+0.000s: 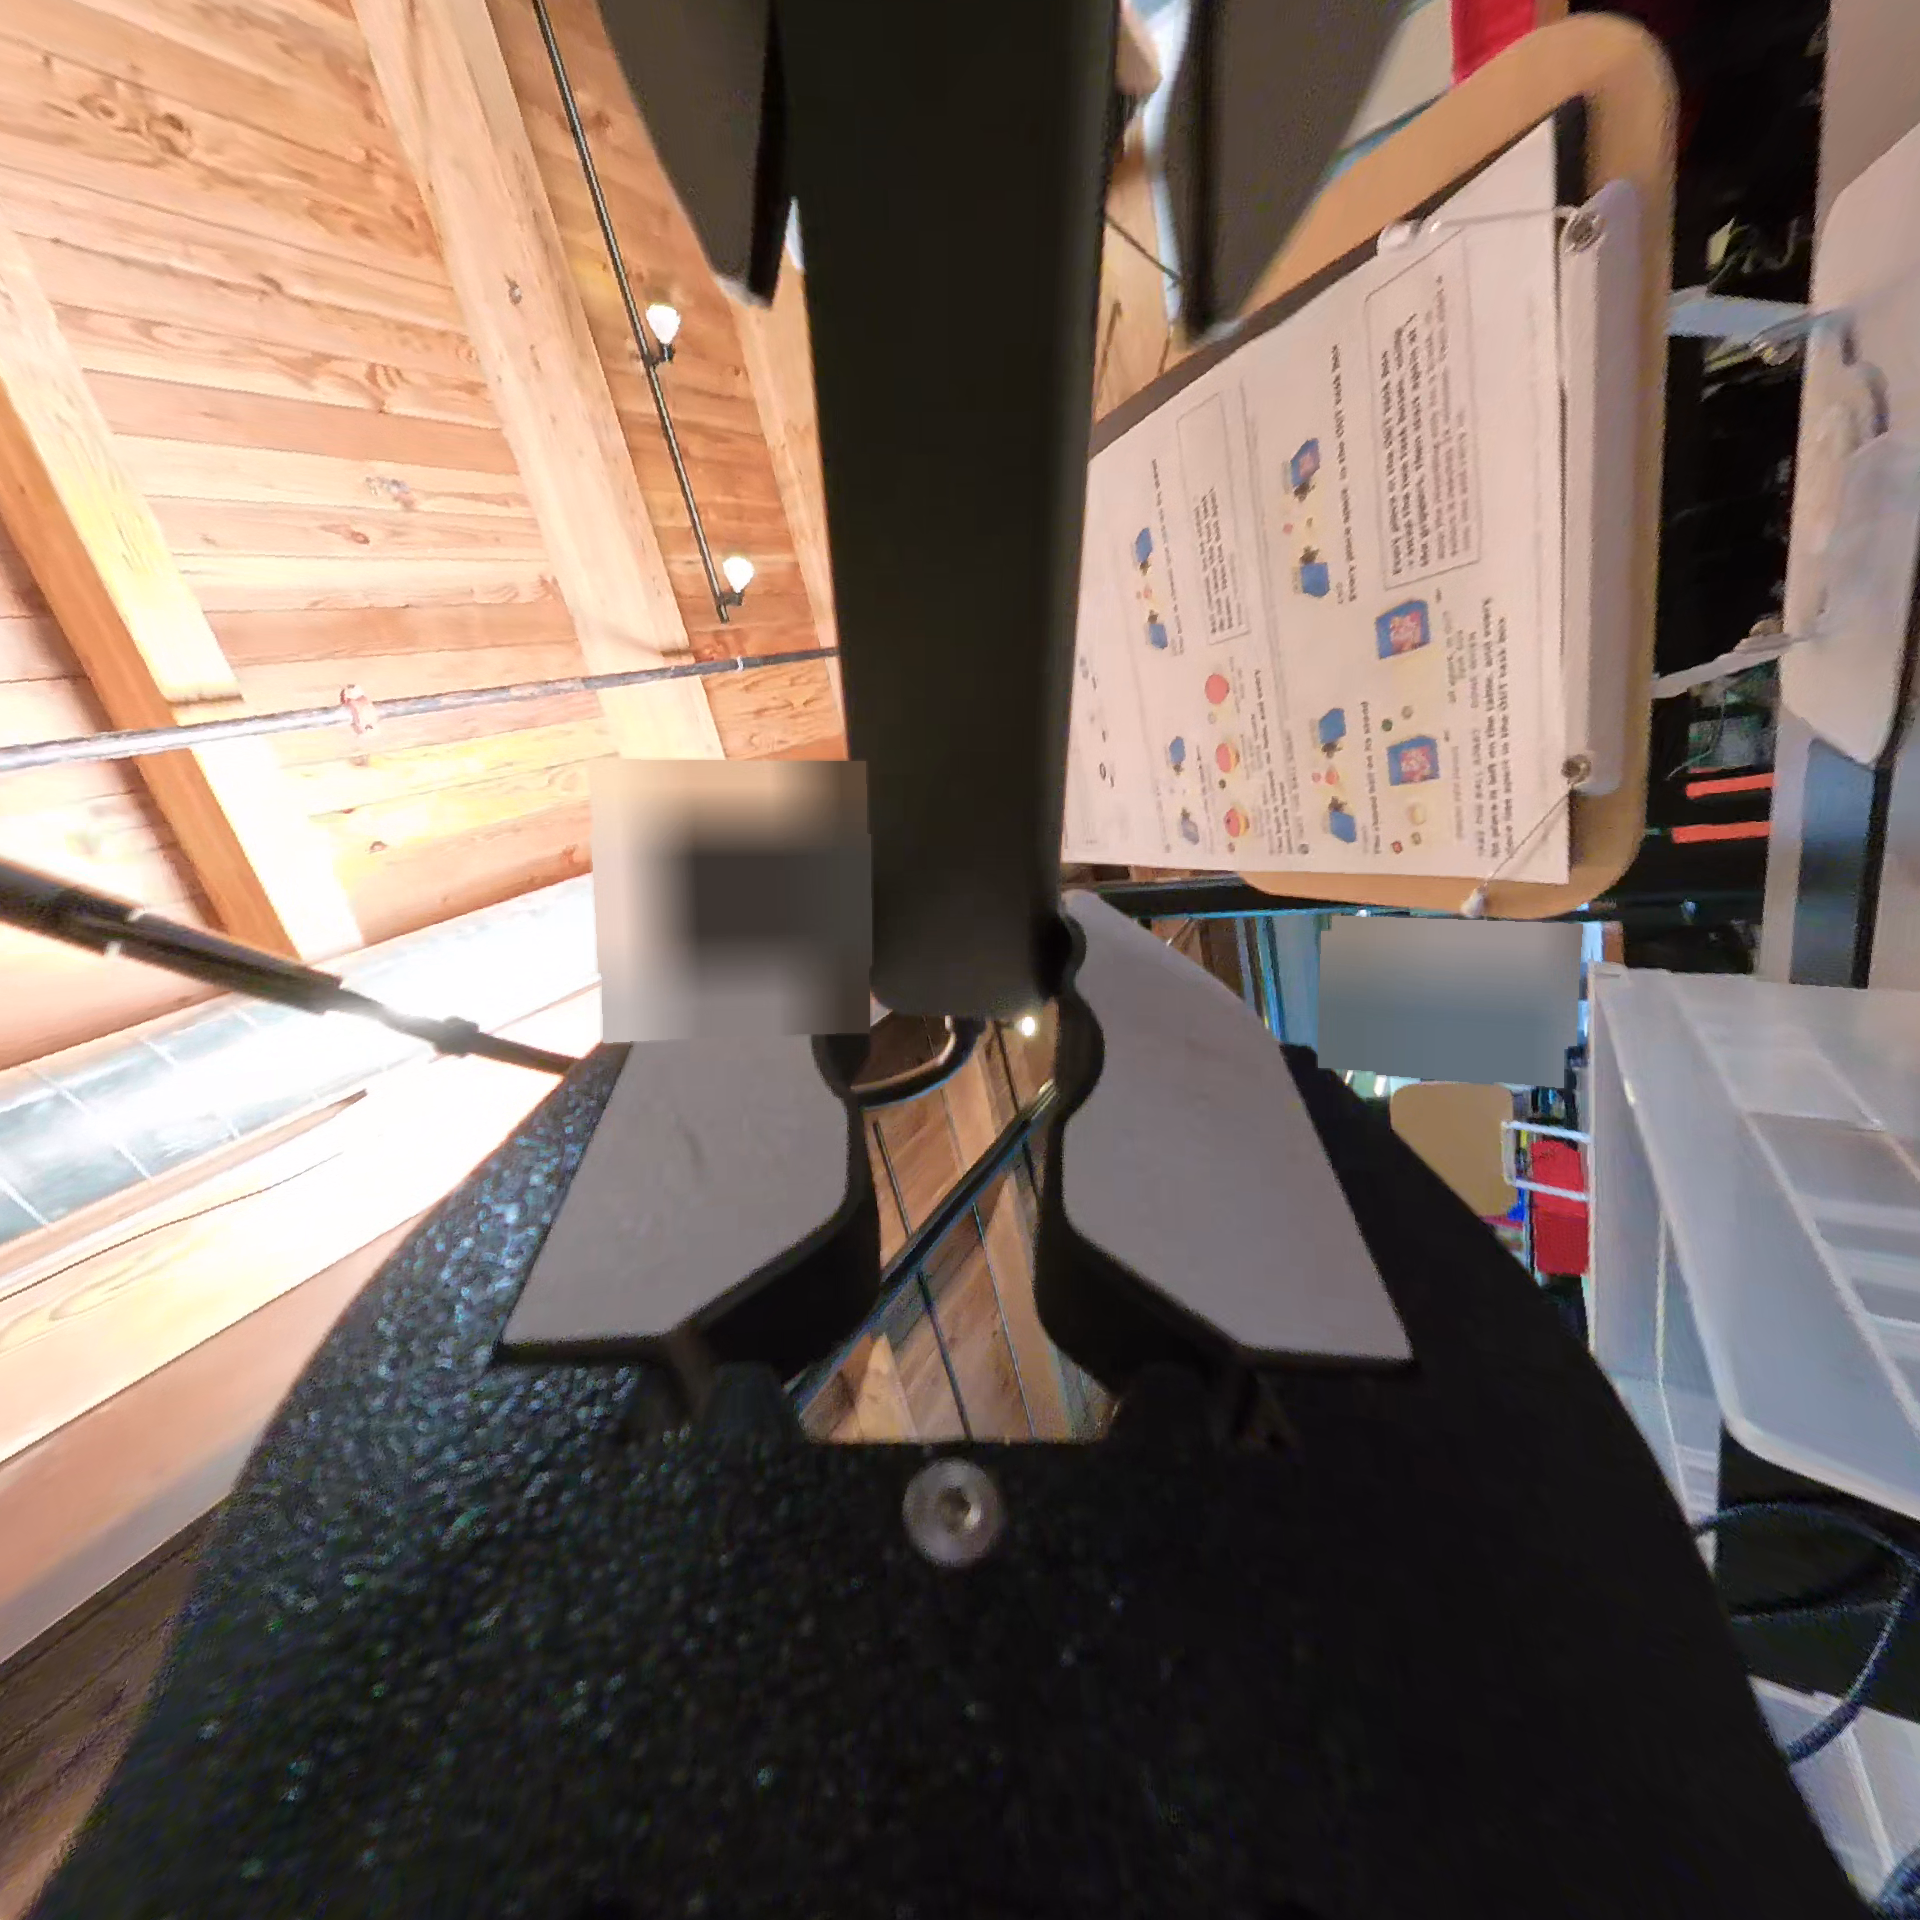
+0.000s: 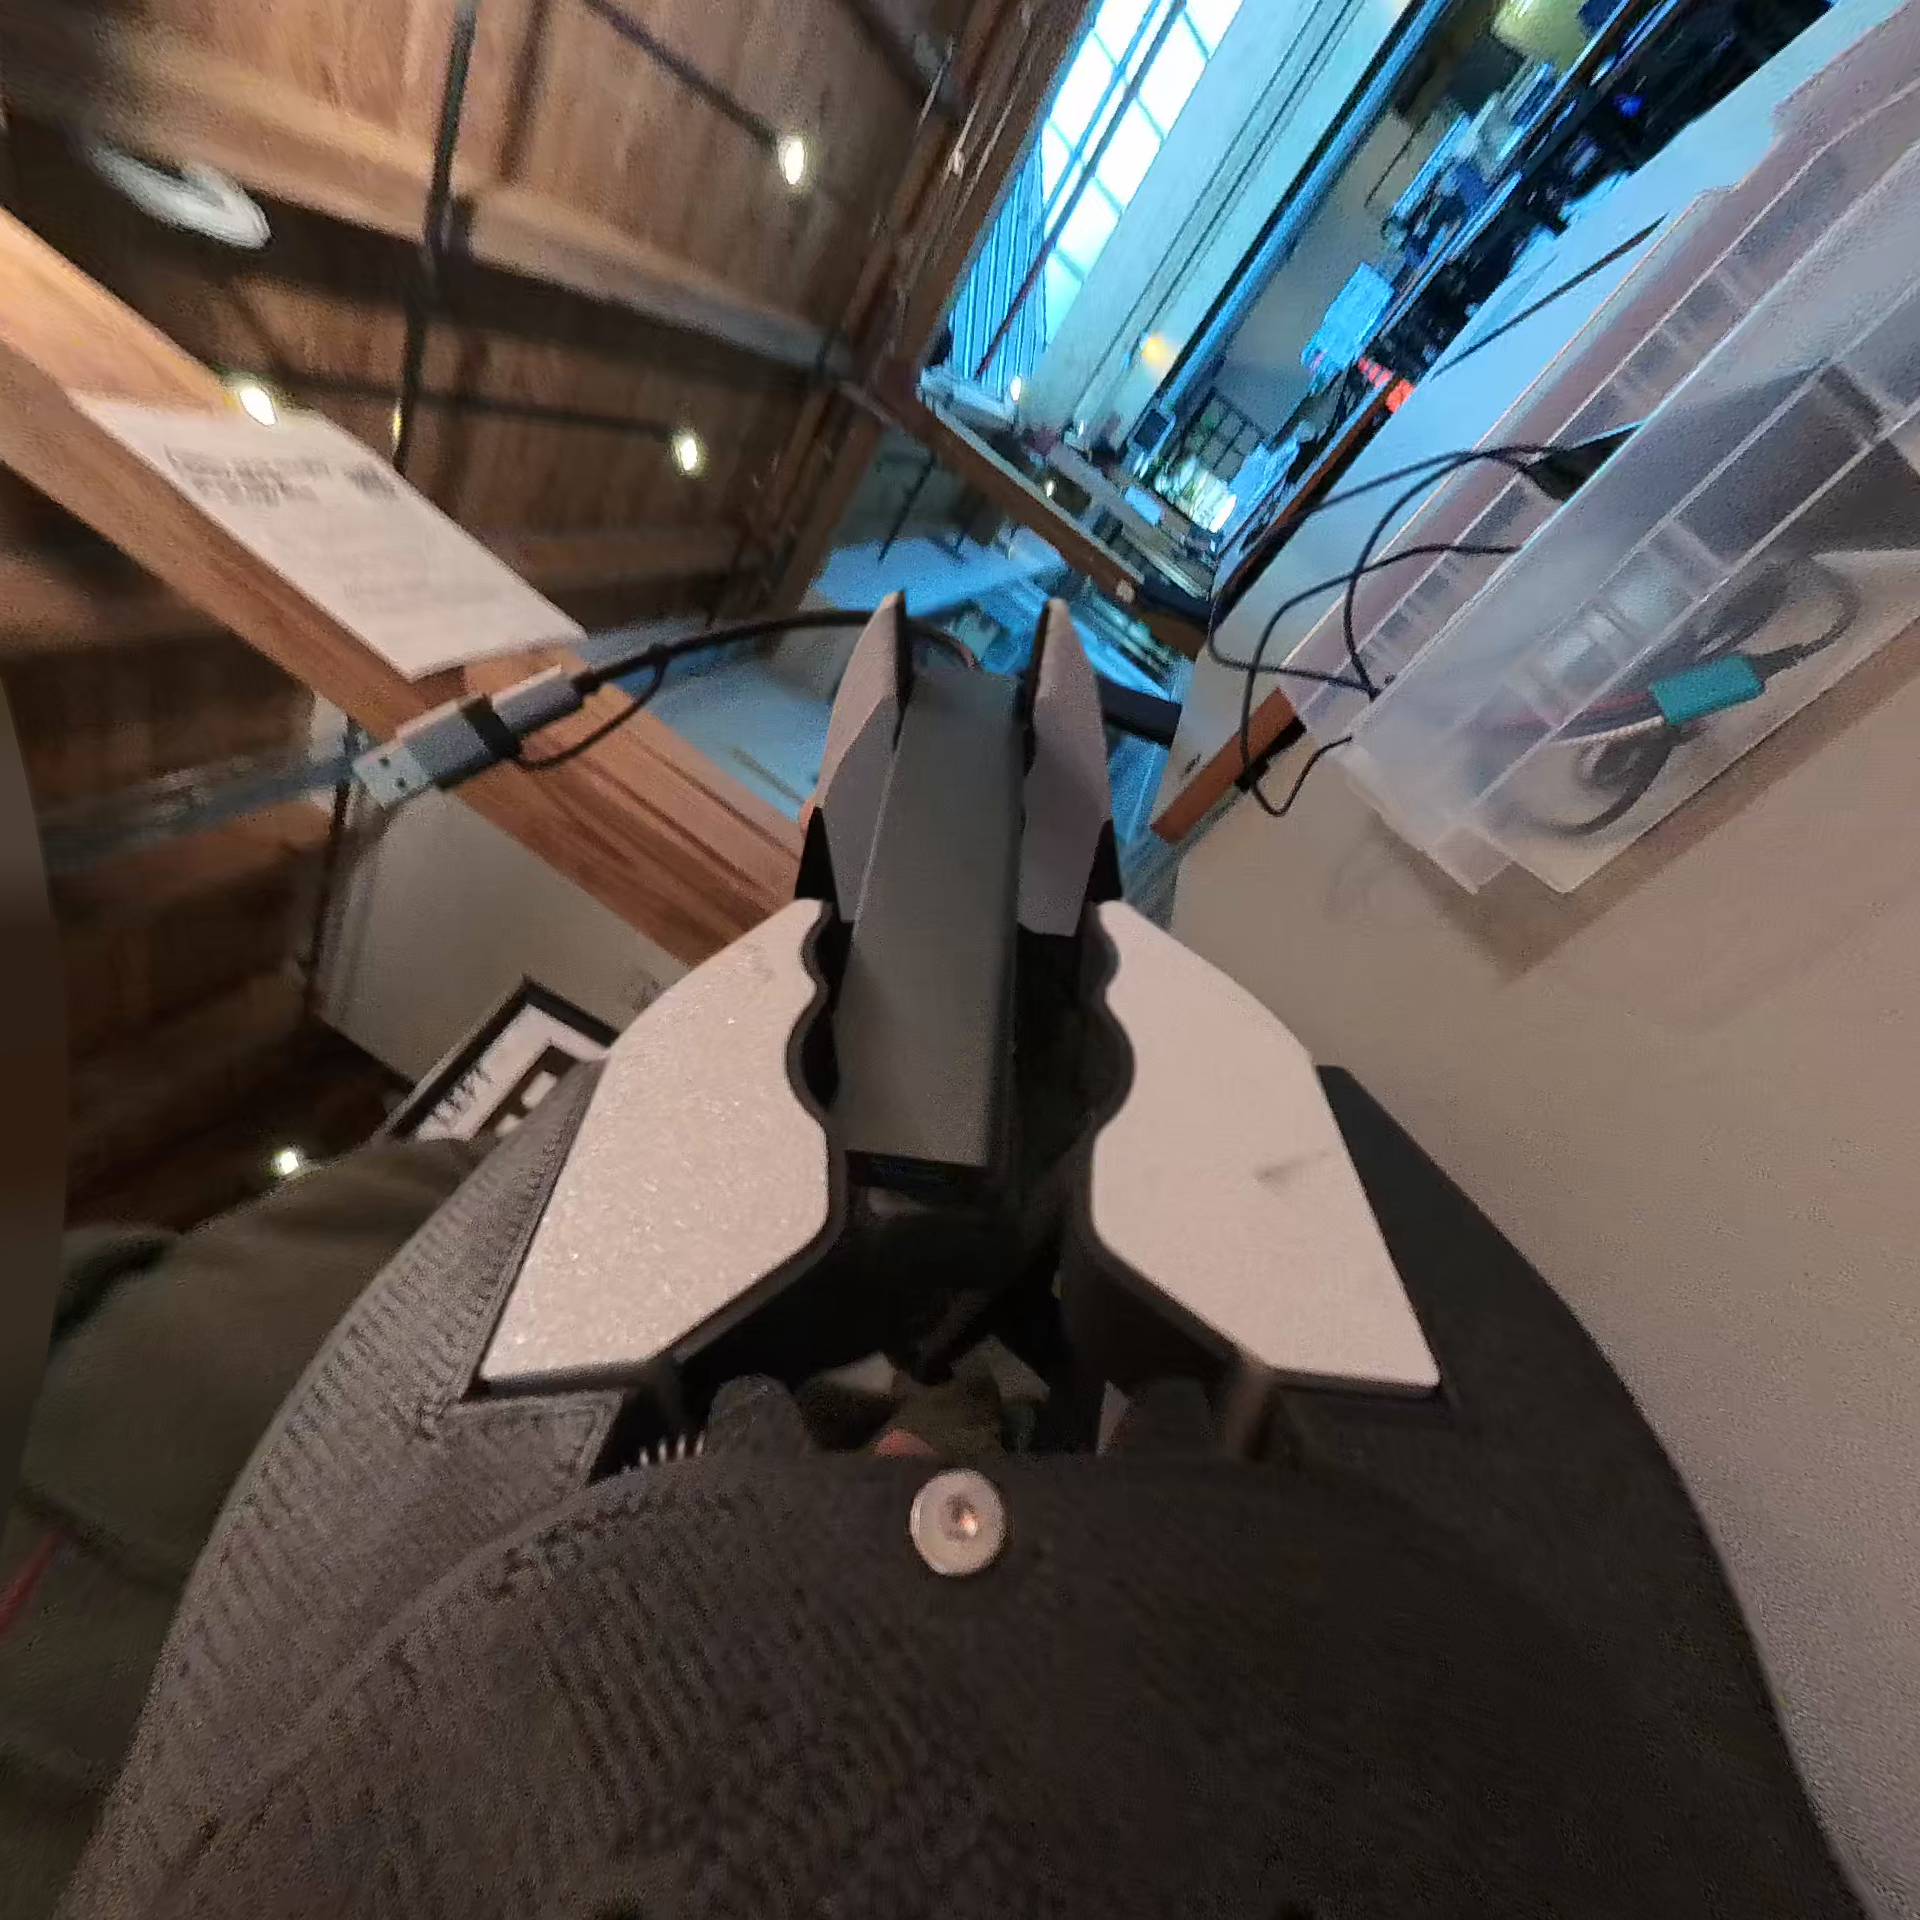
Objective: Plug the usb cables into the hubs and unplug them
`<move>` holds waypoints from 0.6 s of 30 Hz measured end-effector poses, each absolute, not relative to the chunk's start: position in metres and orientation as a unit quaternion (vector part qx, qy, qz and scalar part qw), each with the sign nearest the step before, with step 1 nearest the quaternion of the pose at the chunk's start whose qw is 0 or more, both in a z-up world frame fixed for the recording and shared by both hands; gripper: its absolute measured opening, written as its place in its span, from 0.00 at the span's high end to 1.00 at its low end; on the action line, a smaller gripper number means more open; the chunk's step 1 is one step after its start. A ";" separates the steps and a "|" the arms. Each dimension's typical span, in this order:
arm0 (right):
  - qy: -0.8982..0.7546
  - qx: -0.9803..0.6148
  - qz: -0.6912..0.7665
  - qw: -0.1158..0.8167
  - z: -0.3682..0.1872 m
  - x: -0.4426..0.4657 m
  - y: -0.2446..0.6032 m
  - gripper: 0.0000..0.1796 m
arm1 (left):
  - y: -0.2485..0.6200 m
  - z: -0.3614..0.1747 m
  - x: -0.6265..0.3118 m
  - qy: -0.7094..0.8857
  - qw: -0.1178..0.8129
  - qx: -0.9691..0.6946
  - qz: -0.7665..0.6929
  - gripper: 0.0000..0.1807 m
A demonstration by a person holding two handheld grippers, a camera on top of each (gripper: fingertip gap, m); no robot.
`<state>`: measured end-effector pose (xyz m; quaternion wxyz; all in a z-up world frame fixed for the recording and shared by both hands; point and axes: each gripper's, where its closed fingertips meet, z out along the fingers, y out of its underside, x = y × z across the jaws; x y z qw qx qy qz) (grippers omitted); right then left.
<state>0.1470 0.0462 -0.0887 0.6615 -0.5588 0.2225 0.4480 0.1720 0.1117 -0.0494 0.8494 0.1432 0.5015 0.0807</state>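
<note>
Right gripper point(image 2: 956, 925), black textured body with two pale grey finger plates: jaws parted, loosely bracketing the near end of a dark grey, long rectangular USB hub point(image 2: 925, 1018), with a slim gap showing beside the hub. Left gripper point(image 1: 956, 1018), same build, faces the right one from the hub's far end: jaws clenched on that end, fingertips pressed to both sides. Hub itself: lifted off the pale tabletop point(image 2: 1558, 1143) and spanning between the two grippers. Grey metal USB plug on a thin black cable point(image 2: 447, 748): left of the hub in the right wrist view, hanging free in the air and not inserted; its cable runs toward the hub's far end and passes behind the left gripper's fingers. Clear plastic storage bin point(image 2: 1621, 582): right of the hub, on the tabletop, holding coiled black cables and a small teal adapter point(image 2: 1704, 696). Wooden clipboard with a printed sheet point(image 1: 1320, 582): right of the hub in the left wrist view. Olive sleeve point(image 2: 260, 1299): lower left of the hub, beside the right gripper's body.
</note>
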 end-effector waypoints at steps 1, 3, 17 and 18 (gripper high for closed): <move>0.233 -0.550 0.449 0.664 -0.088 0.149 0.048 0.73 | 0.114 -0.046 0.173 0.500 0.851 0.137 0.085 0.83; 0.237 -0.544 0.447 0.669 -0.085 0.148 0.051 0.74 | 0.118 -0.042 0.177 0.497 0.853 0.128 0.098 0.83; 0.303 -0.465 0.441 0.705 -0.077 0.165 0.055 0.82 | 0.138 -0.039 0.189 0.508 0.847 0.079 0.135 0.83; 0.296 -0.471 0.437 0.707 -0.077 0.164 0.055 0.82 | 0.139 -0.040 0.188 0.507 0.848 0.081 0.136 0.83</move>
